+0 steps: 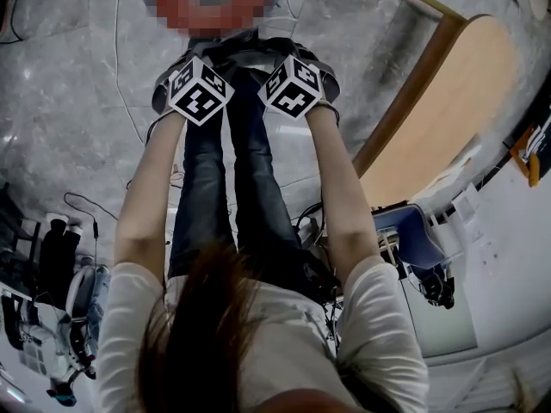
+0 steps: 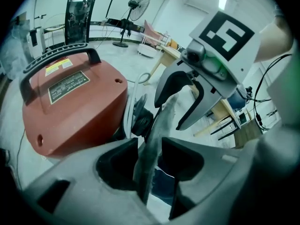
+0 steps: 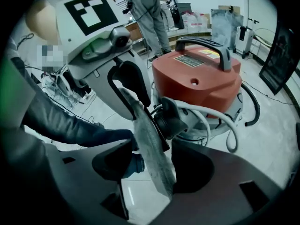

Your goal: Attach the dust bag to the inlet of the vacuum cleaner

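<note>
Downward, left gripper (image 2: 149, 159) beside right gripper (image 2: 169, 114)

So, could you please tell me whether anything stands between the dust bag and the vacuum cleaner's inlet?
Nothing visible does. The dust bag sits right at the black inlet of the red vacuum cleaner; whether it is fully seated I cannot tell. The left gripper and right gripper straddle its edge with jaws apart.

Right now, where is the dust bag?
The dust bag stands between the open jaws of the left gripper and right gripper, against the red vacuum's black inlet.
</note>
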A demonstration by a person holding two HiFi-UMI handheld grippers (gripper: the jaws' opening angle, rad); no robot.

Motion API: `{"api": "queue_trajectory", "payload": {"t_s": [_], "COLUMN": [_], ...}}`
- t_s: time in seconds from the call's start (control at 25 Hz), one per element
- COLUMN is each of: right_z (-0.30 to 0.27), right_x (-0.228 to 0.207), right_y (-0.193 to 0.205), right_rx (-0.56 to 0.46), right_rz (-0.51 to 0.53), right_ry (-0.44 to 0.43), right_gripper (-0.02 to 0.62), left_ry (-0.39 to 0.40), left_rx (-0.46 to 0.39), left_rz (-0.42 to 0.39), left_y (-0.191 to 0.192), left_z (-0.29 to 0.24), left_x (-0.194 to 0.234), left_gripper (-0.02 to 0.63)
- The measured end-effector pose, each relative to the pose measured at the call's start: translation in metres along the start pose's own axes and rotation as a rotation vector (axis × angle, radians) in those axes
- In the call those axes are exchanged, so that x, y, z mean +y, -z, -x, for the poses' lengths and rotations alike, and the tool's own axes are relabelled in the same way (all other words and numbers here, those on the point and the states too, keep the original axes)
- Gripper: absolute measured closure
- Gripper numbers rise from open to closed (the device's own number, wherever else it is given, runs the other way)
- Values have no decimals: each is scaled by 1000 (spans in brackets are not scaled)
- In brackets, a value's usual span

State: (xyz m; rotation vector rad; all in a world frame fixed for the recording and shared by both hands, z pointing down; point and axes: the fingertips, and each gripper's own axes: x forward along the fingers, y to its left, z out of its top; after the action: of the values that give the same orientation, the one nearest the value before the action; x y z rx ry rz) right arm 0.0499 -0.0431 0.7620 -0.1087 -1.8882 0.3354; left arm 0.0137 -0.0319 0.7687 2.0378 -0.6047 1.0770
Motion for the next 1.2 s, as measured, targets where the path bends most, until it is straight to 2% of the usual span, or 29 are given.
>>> {"api": "queue_trajectory", "payload": {"t_s": [0.24,0.32,0.52,0.64,0.72,0.8,0.96,1.2], "right_z": [18,28,52,64,71,78,105,163], "right_x": [-6,-9,-11,-10,-9,-11,-14,-12], "right_y": [-5,-11,-25,-27,-29,-32,-48,-79], "right_rx": [-71,-121,-276,-322,-339,-362,-432,-550], "right_rz": [-78,-101,-277,-325,-334,-343,-348,-368], "right_ry": [34,64,125,156,176,198,251,294], "right_gripper": [340,383,494,568,594,594,595,595], "left_ry": [-29,-44,-125,-173,-204,-232,-280,-337], "left_rx": [-45,-69,-153,-226,-268,-312,-396,-481], "left_rz": [32,39,79,83,63,55,97,112], "left_y": [-5,-9,-22,-34,-43,-52,-71,-101], "left_z": [14,19,39,55,66,76,103,159], "left_x": [0,0,6,6,5,5,6,-4], "left_gripper": [434,445,561,587,588,589,589,589]}}
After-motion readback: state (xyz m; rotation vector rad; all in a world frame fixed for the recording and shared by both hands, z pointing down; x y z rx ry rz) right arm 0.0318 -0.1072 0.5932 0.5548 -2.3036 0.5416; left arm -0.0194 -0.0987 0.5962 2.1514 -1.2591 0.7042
